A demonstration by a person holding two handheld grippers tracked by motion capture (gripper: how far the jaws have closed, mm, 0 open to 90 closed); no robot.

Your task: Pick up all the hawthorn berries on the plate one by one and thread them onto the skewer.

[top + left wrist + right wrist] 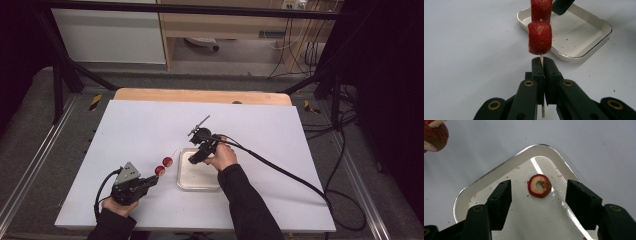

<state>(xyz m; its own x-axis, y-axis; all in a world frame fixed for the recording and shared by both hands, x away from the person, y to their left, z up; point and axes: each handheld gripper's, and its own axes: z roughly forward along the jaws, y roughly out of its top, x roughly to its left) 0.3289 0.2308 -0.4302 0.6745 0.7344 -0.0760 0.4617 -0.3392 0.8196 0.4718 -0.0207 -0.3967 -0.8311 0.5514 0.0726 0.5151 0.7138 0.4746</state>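
Red strawberry pieces (540, 37), white tray (584, 37), pale grey table (150, 130), black jaws.

1. This is a lab or test room set up for recording, not a home.
2. A black metal frame (60, 75) stands around the white-topped table (140, 125).
3. Loose cables (300, 45) hang and trail behind the table, and yellow-black hazard tape (95, 101) marks the grey carpeted floor (30, 130).
4. Plain light-wood furniture (220, 25) lines the back wall.
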